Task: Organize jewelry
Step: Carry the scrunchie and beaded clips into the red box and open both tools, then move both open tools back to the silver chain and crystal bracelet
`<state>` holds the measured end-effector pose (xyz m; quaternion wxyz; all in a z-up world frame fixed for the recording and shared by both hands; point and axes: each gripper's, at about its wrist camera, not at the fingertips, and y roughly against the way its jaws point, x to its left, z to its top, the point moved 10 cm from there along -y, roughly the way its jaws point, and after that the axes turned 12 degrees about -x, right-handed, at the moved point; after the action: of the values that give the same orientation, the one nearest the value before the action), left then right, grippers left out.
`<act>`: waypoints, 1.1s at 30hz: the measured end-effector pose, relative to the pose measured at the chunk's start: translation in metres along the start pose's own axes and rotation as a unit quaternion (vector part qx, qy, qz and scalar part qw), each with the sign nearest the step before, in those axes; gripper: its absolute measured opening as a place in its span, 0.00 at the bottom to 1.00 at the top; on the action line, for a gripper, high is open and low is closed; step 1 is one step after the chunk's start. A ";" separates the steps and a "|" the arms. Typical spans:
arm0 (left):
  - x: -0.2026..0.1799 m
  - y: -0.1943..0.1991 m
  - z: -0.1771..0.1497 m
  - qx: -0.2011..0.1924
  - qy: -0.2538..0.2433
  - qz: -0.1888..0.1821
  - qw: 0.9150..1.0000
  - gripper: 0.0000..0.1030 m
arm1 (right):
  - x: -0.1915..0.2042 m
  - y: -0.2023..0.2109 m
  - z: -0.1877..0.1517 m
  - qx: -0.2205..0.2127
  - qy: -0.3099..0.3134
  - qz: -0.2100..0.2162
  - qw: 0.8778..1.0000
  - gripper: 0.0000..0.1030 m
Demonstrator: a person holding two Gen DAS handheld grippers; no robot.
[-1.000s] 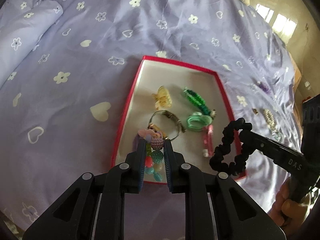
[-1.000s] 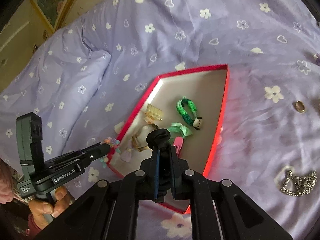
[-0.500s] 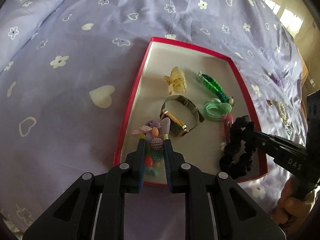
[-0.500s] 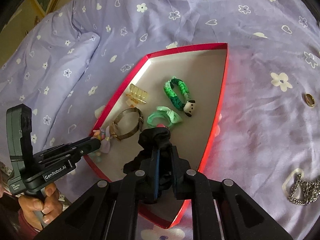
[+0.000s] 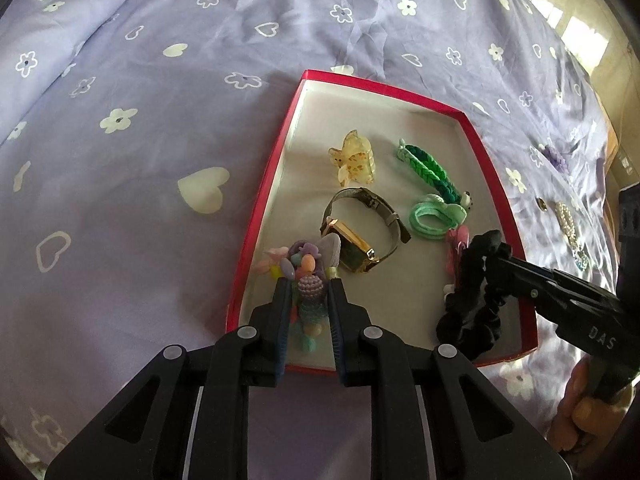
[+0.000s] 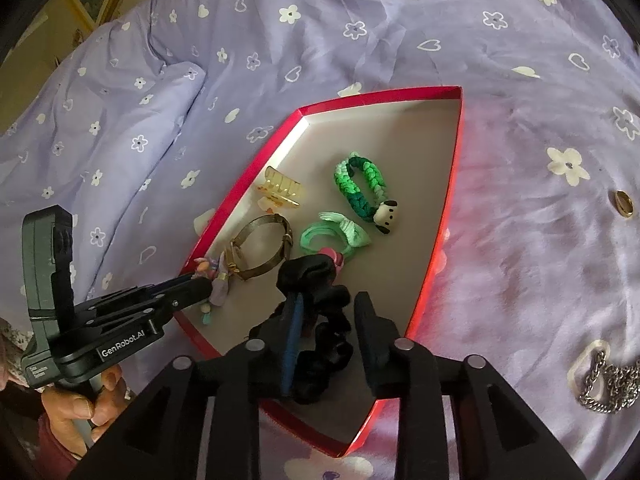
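A red-rimmed box (image 5: 492, 156) (image 6: 448, 216) lies on the purple bedspread. It holds a yellow hair claw (image 5: 354, 158), a watch (image 5: 362, 226), a green braided bracelet (image 5: 430, 170) and a mint hair tie (image 5: 436, 216). My left gripper (image 5: 308, 284) is shut on a pastel beaded bracelet (image 5: 306, 276) low over the box's near left corner. My right gripper (image 6: 328, 300) has its fingers spread apart. A black scrunchie (image 6: 324, 336) hangs against its left finger and rests in the box's near right part (image 5: 476, 304).
On the bedspread right of the box lie a gold ring (image 6: 624, 202), a silver chain with a white loop (image 6: 600, 376), a pearl string (image 5: 566, 220) and a purple piece (image 5: 554, 156). A pillow fold (image 6: 120, 120) rises at the left.
Both grippers came down lower over the box. My right gripper's fingers have opened and the black scrunchie has dropped onto the box floor. The left still grips the beaded bracelet.
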<state>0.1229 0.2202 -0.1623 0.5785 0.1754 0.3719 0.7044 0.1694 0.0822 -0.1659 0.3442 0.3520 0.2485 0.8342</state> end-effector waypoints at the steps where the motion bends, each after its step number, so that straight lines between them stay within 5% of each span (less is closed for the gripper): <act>1: 0.000 0.001 0.000 0.000 0.001 0.001 1.000 0.17 | 0.001 0.001 0.000 -0.001 0.001 0.000 1.000 0.31; 19: -0.014 0.025 0.008 -0.018 -0.004 0.000 1.000 0.41 | -0.013 0.050 0.006 -0.041 -0.017 -0.007 0.999 0.39; 33: -0.065 0.044 0.010 -0.029 -0.017 -0.039 0.999 0.47 | -0.085 0.115 -0.009 -0.071 -0.062 -0.063 0.994 0.45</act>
<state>0.1173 0.1599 -0.1122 0.6170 0.1559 0.3479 0.6884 0.1600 -0.0562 -0.1315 0.4352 0.3617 0.1889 0.8025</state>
